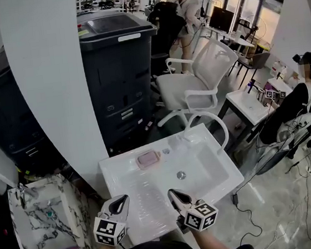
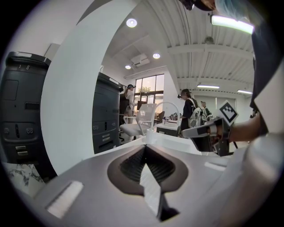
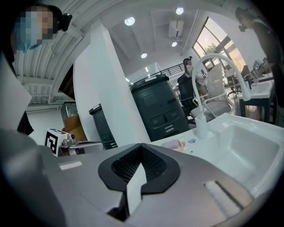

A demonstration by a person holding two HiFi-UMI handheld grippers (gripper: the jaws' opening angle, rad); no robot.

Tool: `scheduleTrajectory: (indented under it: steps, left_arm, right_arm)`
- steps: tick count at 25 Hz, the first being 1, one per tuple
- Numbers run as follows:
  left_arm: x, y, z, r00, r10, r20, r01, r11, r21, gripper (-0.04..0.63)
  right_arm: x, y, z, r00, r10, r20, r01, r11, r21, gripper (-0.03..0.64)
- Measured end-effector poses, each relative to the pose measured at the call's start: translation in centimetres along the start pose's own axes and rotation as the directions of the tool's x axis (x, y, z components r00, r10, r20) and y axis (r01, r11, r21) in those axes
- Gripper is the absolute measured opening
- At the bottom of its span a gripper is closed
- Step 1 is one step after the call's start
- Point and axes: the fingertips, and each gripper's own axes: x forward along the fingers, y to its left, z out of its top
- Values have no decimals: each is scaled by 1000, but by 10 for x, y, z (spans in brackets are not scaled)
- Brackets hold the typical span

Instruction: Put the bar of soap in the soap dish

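Both grippers are shut with nothing between their jaws. Each gripper's own view shows its two fingers pressed together on bare air. The left gripper (image 1: 121, 201) and the right gripper (image 1: 173, 194) hang side by side over the near edge of the white sink (image 1: 117, 178), pointing across it towards its back ledge.

The task's things sit on that back ledge, to the left of the faucet (image 1: 218, 124) and behind the drain hole (image 1: 181, 174). From the head view they look like a darker pink block inside a paler rounded rim. I take this for the bar of soap (image 1: 148, 159) lying in the soap dish (image 1: 156, 154) — though it is small, and I cannot rule out that only one of the two is there. The right gripper view shows the same pink shape low on the ledge, beside the faucet's foot, no clearer. No loose bar shows elsewhere on the sink or in its bowl.

If that reading holds, the placing is done and nothing is left but to draw the grippers away. If the pink thing is only the dish or only the bar, the work has not begun — neither gripper is near it and neither carries anything.
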Motion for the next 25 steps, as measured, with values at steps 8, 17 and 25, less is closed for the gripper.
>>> scheduleTrajectory:
  steps: [8,17,25]
  left_arm:
    - [-7,-9,-6,1000,-17,1,17,1000,-9,52]
    - [-13,-15,-18,1000,-16,-4,16,999,-41,52]
    - [-13,-19,-21,1000,-21,-9,21,999,-48,52]
  right_arm:
    - [-2,8,-7,1000,-5,-1,5,1000,-9,2]
    - [-5,13,-12,1000,-3,-3,3,1000,-17,2]
    - [-8,12,-15,1000,-10,-15,9,1000,-21,2]
